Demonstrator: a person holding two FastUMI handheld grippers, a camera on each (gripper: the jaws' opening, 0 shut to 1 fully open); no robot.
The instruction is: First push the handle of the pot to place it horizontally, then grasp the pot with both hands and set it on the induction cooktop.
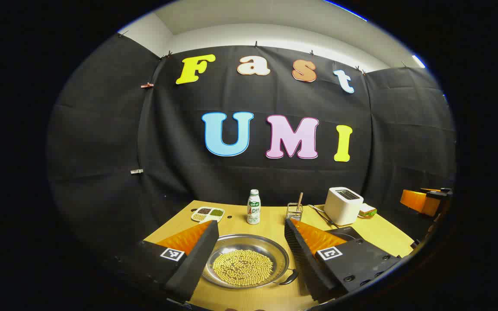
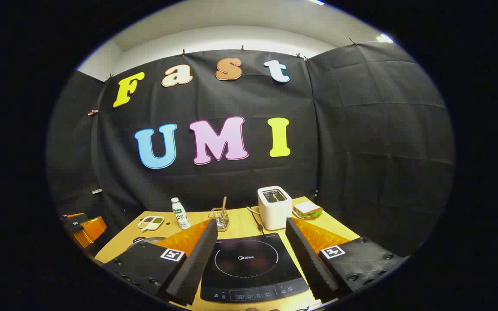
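Note:
A shallow steel pot [image 1: 275, 248] holding yellow beans sits on the wooden table [image 1: 270, 226], below and between my left gripper's open fingers. A black handle [image 1: 289, 277] sticks out at the pot's near-right rim. My left gripper [image 1: 251, 224] hovers over the pot and touches nothing. Right of the pot, a corner of the black induction cooktop [image 1: 340, 234] peeks from behind my finger. In the right gripper view the cooktop [image 2: 251, 263] lies flat between the open fingers of my right gripper [image 2: 251, 223]. The pot's rim [image 2: 149, 239] shows to its left.
At the back of the table stand a white drink bottle [image 1: 253, 207], a sectioned dish of grains [image 1: 208, 213], a wire utensil holder [image 1: 294, 211], a white toaster [image 2: 274, 207] and a sandwich [image 2: 307, 209]. The other gripper [image 1: 422, 201] [image 2: 82, 229] shows at each view's edge.

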